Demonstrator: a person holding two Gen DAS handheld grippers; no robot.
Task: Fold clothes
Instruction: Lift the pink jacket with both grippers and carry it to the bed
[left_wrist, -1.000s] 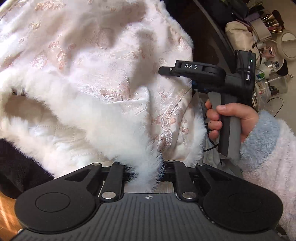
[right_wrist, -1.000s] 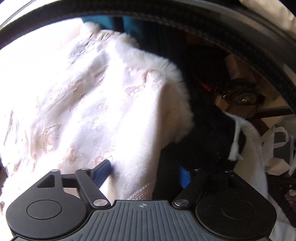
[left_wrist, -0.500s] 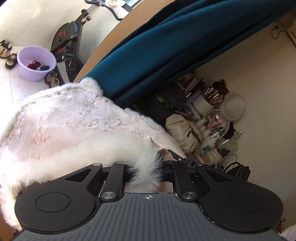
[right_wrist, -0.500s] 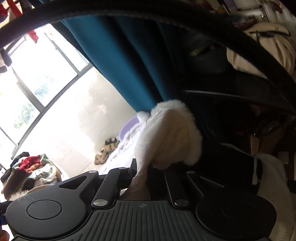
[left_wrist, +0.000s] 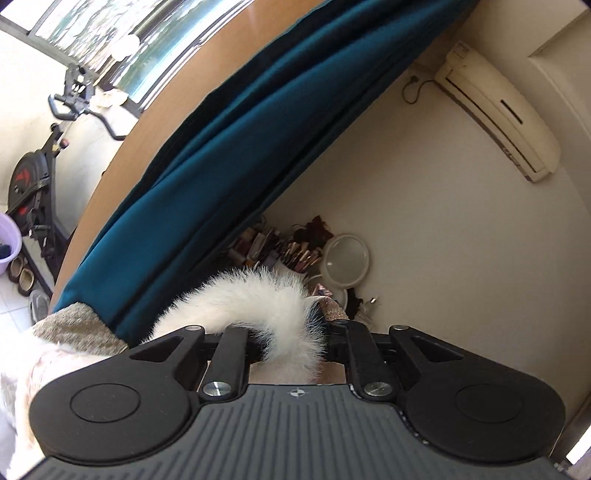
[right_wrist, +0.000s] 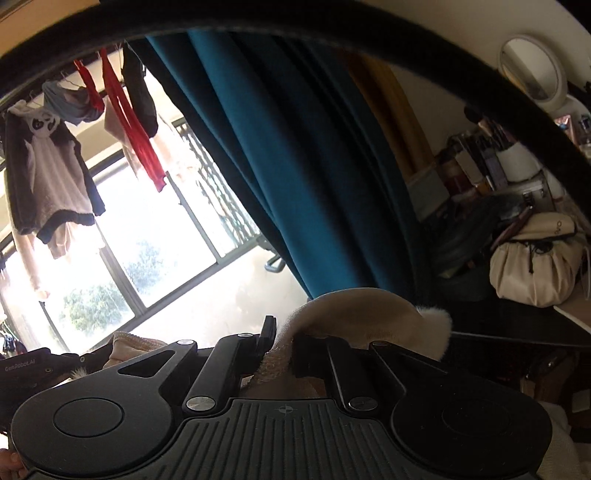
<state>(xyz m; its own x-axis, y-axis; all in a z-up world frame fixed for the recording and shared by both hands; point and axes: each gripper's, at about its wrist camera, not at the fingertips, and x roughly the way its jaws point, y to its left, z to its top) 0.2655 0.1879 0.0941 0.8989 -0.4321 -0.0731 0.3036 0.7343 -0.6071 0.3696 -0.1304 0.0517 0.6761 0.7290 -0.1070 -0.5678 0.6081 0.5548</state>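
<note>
Our left gripper (left_wrist: 291, 343) has its fingers clenched on the white fur trim (left_wrist: 258, 295) of the pale garment (right_wrist: 354, 310), raised before the teal curtain (left_wrist: 229, 147); our right gripper (right_wrist: 284, 350) has its fingers clamped on the garment's woven edge, lifted in front of the window (right_wrist: 147, 229); a round mirror (left_wrist: 345, 260) stands far right; laundry (right_wrist: 48, 166) hangs far left.

**Fur-trimmed garment held aloft**

The pale pink garment (left_wrist: 44, 365) hangs lifted, its white fur trim (left_wrist: 258, 295) arching up between the left gripper's fingers. In the right wrist view a cream fold with braided edging (right_wrist: 354, 314) humps up, fur tuft at its right end.
</note>
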